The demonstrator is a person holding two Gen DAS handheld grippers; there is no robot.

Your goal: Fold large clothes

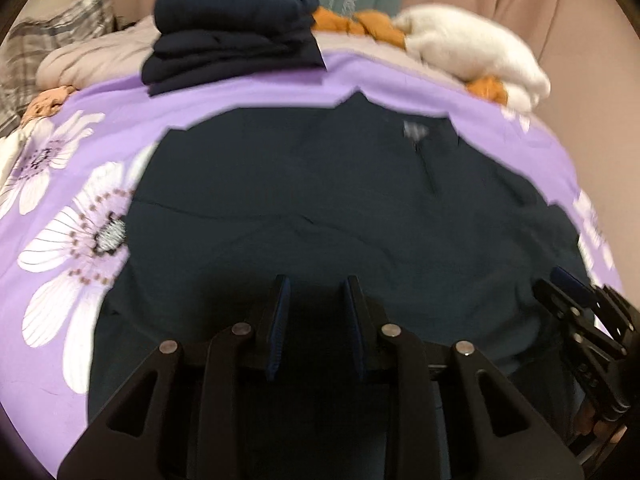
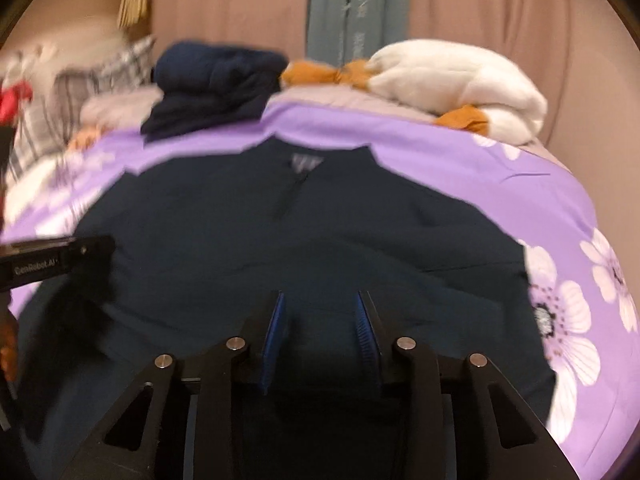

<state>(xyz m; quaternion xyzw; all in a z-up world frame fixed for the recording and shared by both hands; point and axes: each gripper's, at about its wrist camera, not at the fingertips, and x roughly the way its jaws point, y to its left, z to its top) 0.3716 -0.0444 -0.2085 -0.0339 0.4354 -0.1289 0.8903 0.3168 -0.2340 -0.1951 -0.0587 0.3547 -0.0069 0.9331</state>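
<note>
Both grippers hover low over the dark shirt [image 2: 312, 240]: left gripper [image 1: 316, 292] and right gripper [image 2: 320, 304] each show fingers parted, gripping nothing. Spread flat on the purple floral bedsheet [image 1: 240, 100], the shirt has its collar at twelve o'clock. Folded navy clothes [image 1: 232, 28] lie at eleven, a white plush [image 2: 460, 84] at one.

Purple floral bedsheet [image 1: 248, 100], white plush blanket [image 2: 460, 80], plaid pillow [image 1: 60, 32], pinkish curtain [image 2: 500, 8]
</note>
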